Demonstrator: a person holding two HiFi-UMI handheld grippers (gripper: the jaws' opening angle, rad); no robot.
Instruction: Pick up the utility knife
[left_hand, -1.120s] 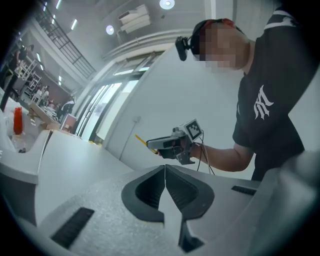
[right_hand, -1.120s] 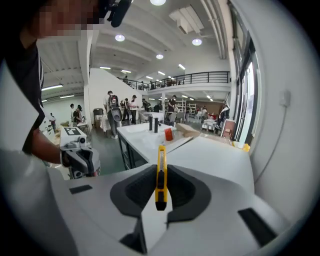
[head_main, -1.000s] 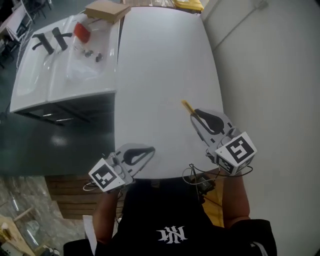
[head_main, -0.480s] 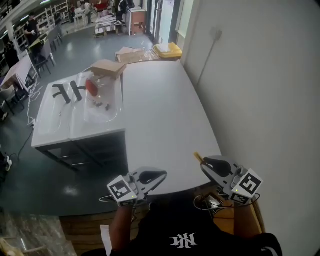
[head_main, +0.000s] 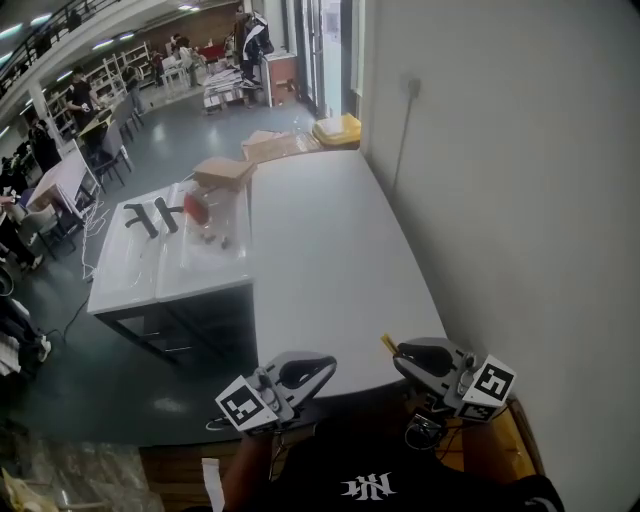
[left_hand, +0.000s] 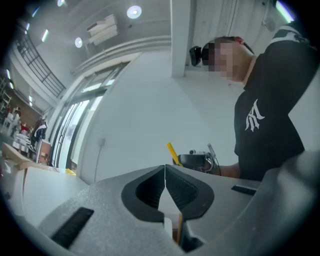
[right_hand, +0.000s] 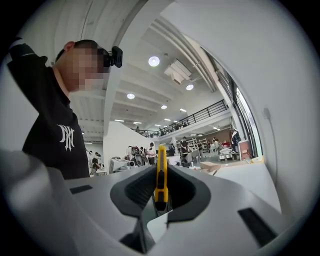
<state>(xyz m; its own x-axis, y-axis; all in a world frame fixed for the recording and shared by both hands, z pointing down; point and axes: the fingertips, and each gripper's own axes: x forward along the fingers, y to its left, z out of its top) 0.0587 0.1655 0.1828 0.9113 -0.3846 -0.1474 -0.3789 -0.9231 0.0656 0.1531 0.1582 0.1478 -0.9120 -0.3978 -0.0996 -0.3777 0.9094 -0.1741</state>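
At the near end of the white table (head_main: 320, 250), we list two hand-held grippers. Both now sit off the tabletop and close to the person's black shirt (head_main: 370, 480), where a second ago they hung over the table's surface. The table sits farther up the head view, and more of the grey floor (head_main: 170, 130) shows beyond it. Right gripper (head_main: 398, 352): jaws pinching the yellow utility knife (head_main: 388, 343), as before. Left gripper (head_main: 325, 368): jaws pressed together, nothing between them. The head view gives only the knife's yellow tip; the right gripper view shows its body standing upright between the pads (right_hand: 142, 187). Only the left gripper view shows it from the side, tilted against the white wall (left_hand: 140, 100).
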